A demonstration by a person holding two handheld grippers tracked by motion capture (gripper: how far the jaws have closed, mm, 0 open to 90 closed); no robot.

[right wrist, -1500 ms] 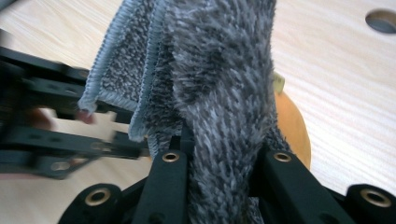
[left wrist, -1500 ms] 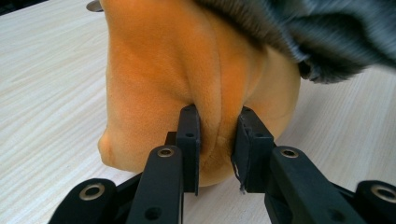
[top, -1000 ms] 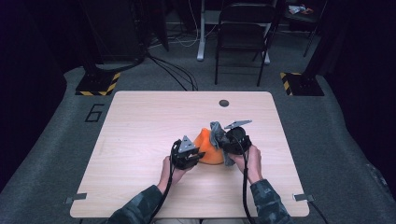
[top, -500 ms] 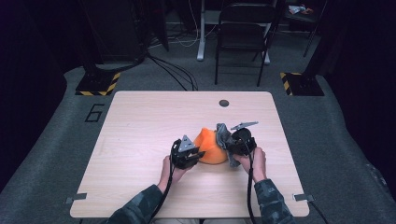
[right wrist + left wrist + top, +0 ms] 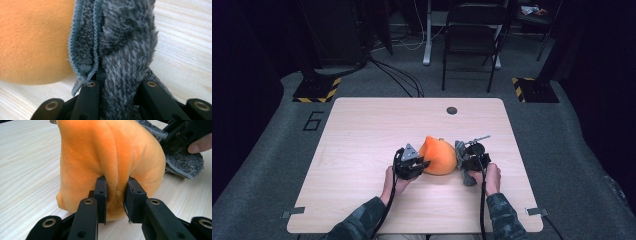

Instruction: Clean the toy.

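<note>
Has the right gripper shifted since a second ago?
Yes. The right gripper, shut on the grey cloth, has dropped toward the table's near edge, away from the round hole.

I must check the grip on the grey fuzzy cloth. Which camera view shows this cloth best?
The right gripper view: the grey fuzzy cloth rises folded between the right gripper's jaws. In the left gripper view it lies behind the orange plush. In the high view it is small.

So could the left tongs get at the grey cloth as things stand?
Probably not directly: the left tongs are shut on a fold of the orange plush, whose bulk sits between them and the grey cloth, which the right tongs already grip.
</note>
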